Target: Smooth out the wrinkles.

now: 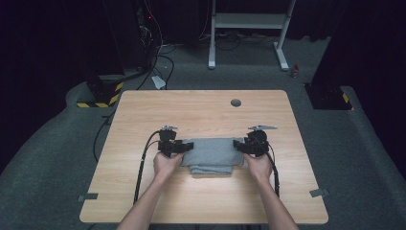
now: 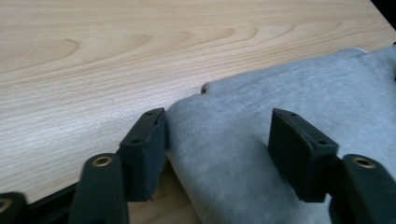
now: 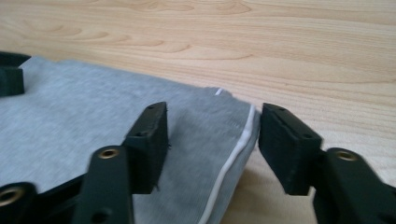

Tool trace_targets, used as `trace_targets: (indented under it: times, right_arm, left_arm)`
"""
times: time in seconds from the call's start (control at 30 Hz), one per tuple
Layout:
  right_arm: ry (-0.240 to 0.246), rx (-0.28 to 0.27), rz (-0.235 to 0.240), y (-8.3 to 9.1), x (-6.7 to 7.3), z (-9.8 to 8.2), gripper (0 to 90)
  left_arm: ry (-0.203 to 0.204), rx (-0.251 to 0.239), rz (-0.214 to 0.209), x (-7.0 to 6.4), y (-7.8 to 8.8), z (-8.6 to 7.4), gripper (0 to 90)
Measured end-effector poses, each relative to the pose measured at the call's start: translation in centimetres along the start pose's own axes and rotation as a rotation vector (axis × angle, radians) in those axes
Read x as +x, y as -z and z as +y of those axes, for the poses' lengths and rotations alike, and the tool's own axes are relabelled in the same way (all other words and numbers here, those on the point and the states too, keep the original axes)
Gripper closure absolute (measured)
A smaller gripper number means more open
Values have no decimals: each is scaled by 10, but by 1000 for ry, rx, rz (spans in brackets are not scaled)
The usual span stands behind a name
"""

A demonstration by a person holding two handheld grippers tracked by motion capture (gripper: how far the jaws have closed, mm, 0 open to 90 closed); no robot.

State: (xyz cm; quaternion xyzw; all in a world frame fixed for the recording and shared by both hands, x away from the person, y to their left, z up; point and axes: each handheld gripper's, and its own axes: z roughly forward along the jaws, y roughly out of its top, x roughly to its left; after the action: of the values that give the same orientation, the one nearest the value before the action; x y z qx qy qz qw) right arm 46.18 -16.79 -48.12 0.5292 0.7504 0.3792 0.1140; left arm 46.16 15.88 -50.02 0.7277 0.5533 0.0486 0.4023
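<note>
A folded grey cloth (image 1: 211, 155) of soft, fleecy knit lies flat at the centre of the high view on the wooden table (image 1: 201, 108), a white seam along one edge. The left gripper (image 2: 217, 144) and right gripper (image 3: 212, 140) each stand with jaws apart, straddling opposite ends of the cloth without pinching it.

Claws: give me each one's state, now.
Left claw: open, jaws astride the grey folded cloth edge.
Right claw: open, astride the cloth's other edge.
</note>
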Motion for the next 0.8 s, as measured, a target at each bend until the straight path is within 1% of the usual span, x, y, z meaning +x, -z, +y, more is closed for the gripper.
trace_targets:
  times: [0.03, 0.07, 0.1, 0.13, 0.17, 0.2, 0.23, 0.27, 0.3, 0.33, 0.37, 0.4, 0.43, 0.47, 0.53, 0.6, 0.7, 0.73, 0.77, 0.8]
  right_arm:
    - [-8, 7, 10, -2, -1, 0, 570]
    - [2, 14, 17, -5, -2, -1, 637]
    - [16, 21, 29, -6, -2, -2, 714]
    - [36, 16, 39, -5, -2, -2, 762]
    - [40, 10, 41, -3, -1, -2, 781]
    - [49, -4, 40, 0, 2, -1, 790]
    - [73, -23, 35, 4, 5, 0, 795]
    - [97, -37, 33, 8, 8, 0, 797]
    - [121, -55, 35, 12, 10, 1, 798]
    - [119, -64, 41, 16, 13, 0, 798]
    - [129, -77, 46, 20, 14, 0, 797]
    - [137, -84, 49, 23, 15, -1, 797]
    - [158, -96, 48, 27, 16, -2, 797]
    - [157, -99, 50, 29, 17, -3, 797]
    - [177, -109, 57, 33, 18, -7, 795]
    - [190, -120, 65, 37, 19, -11, 795]
    - [189, -120, 79, 37, 20, -15, 796]
    - [193, -120, 79, 37, 20, -16, 796]
    - [193, -123, 81, 38, 20, -16, 797]
    - [194, -125, 84, 39, 20, -16, 797]
  left_arm:
    - [0, -2, -15, 0, -2, 1, 454]
    - [1, -10, -20, -1, -3, 1, 508]
    - [-2, -17, -22, 0, -2, 1, 603]
    - [-7, -17, -17, 0, -1, 1, 684]
    - [-19, -24, -13, -1, 1, 1, 757]
    - [-34, -34, -13, -1, 4, 1, 796]
    - [-46, -49, -19, -3, 7, 2, 816]
    - [-59, -69, -22, -5, 11, 2, 824]
    - [-60, -89, -34, -7, 16, 3, 828]
    - [-64, -101, -47, -8, 20, 3, 828]
    - [-72, -110, -56, -9, 24, 3, 828]
    - [-81, -111, -64, -11, 27, 3, 828]
    - [-93, -107, -67, -12, 30, 2, 826]
    - [-107, -106, -68, -13, 33, 1, 824]
    - [-120, -112, -74, -15, 38, -2, 813]
    - [-129, -110, -70, -16, 40, -3, 799]
    - [-143, -89, -67, -16, 41, -3, 810]
    - [-144, -93, -73, -17, 43, -4, 830]
    - [-154, -94, -75, -17, 45, -4, 837]
    - [-152, -103, -81, -19, 47, -5, 840]
